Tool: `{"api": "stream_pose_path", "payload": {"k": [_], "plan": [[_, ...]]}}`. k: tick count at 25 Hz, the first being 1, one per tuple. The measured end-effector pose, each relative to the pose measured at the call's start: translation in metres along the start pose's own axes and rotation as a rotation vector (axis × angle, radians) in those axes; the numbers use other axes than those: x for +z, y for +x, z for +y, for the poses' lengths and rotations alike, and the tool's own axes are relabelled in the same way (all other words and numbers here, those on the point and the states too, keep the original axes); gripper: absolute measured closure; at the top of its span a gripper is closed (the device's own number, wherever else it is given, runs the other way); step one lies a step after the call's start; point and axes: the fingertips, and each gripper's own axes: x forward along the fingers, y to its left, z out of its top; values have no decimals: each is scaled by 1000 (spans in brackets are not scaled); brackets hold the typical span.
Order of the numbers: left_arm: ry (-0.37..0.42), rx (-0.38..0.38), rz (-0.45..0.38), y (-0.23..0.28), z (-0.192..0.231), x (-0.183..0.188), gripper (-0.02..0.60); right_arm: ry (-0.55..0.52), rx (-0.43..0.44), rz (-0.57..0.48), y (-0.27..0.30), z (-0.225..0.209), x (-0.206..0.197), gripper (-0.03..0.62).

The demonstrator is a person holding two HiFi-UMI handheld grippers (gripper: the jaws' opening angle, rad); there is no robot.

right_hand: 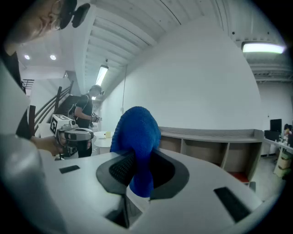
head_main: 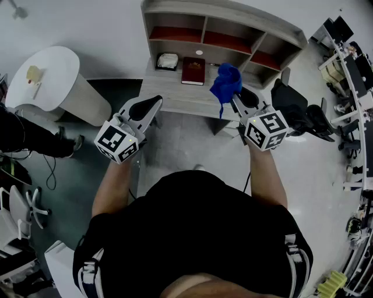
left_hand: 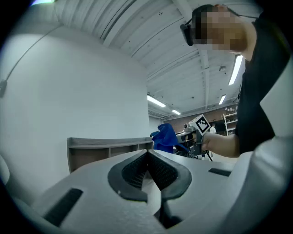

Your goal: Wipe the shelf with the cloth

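Both forearms reach forward from the black-shirted torso, elbows bent, the 2 grippers held level with each other and aimed at the shelf (head_main: pixel 245 16). The left gripper (head_main: pixel 155 105) points up and to the right at the near left corner of the shelf's ledge; its jaws are pressed together with nothing between them. The right gripper (head_main: pixel 234 99) is angled up and to the left, its jaws clamped on the blue cloth (head_main: pixel 226 81), which bunches above the jaw tips and lets 1 thin tail hang down across the ledge's front edge. From the right gripper view the cloth fills the gap between the jaws and covers the tips. On the ledge a dark red book (head_main: pixel 193 70) lies just left of the cloth, with a small white item (head_main: pixel 167 61) further left, too small to identify; the ledge in front of them is bare along its front edge. Pale floor (head_main: pixel 186 145) lies open between the person and the shelf. A white round table (head_main: pixel 46 70) stands well to the left, and a black chair (head_main: pixel 297 107) crowds in just beside the right gripper. I cannot tell whether the cloth touches the ledge or hangs above it. The cubby interiors are shaded, showing only their red floors.
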Motion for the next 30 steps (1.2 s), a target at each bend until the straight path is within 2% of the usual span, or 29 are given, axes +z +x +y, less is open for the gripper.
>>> {"api": "stream_pose_path", "payload": {"k": [4, 18, 26, 30], "plan": [[21, -2, 6, 22, -13, 6, 565, -1, 7, -5, -11, -22, 0, 523], [69, 95, 10, 104, -32, 20, 563, 2, 116, -49, -17, -104, 7, 522], [95, 114, 4, 120, -14, 29, 565, -24, 154, -58, 6, -104, 19, 522], [92, 116, 2, 123, -4, 25, 565, -50, 146, -63, 18, -103, 25, 522]]}}
